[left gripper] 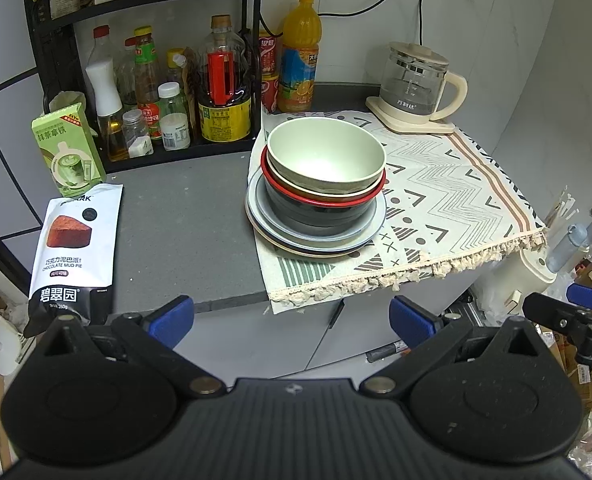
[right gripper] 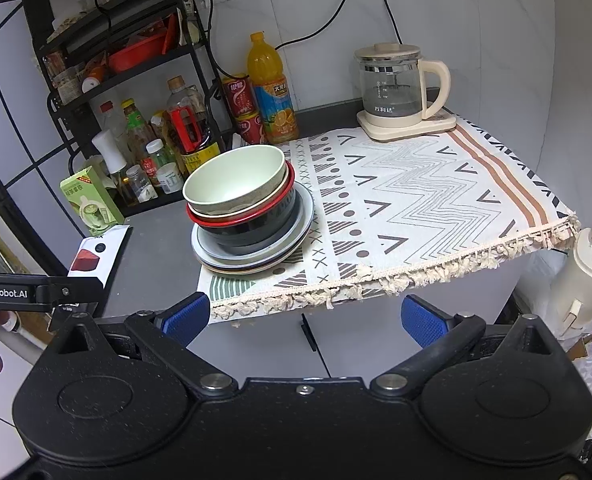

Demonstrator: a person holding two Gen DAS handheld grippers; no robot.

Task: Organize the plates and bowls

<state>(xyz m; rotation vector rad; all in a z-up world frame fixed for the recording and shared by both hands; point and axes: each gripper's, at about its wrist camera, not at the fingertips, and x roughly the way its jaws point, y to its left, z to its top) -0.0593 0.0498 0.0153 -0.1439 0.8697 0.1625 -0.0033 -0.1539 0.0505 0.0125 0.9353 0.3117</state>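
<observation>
The left gripper (left gripper: 291,318) is closest, hanging in front of the surface (left gripper: 183,216) with its blue fingers (left gripper: 173,318) wide apart and nothing between them. The right gripper (right gripper: 306,318) hangs the same way, its blue fingers (right gripper: 420,320) wide apart and empty too. Both are well back from the dishes.

Past the fringed edge lies a patterned cloth (left gripper: 448,200). On its left part sits one pile. At the bottom are flat plates (left gripper: 320,240), with a grey-blue one on top. In the plates stands a black bowl with a red rim (left gripper: 320,208). Inside that is a tan bowl (right gripper: 255,206), and a pale green bowl (left gripper: 326,156) sits on the very top.

To the left, on the bare grey surface, lies a chocolate mud pie bag (left gripper: 75,248), with a green matcha latte box (left gripper: 67,148) standing behind it.

Farther back, a black rack (left gripper: 147,80) holds sauce bottles. Beside it stand red cans (right gripper: 243,108) and an orange juice bottle (left gripper: 300,56). A glass kettle (left gripper: 416,84) sits on the far right corner of the cloth.
</observation>
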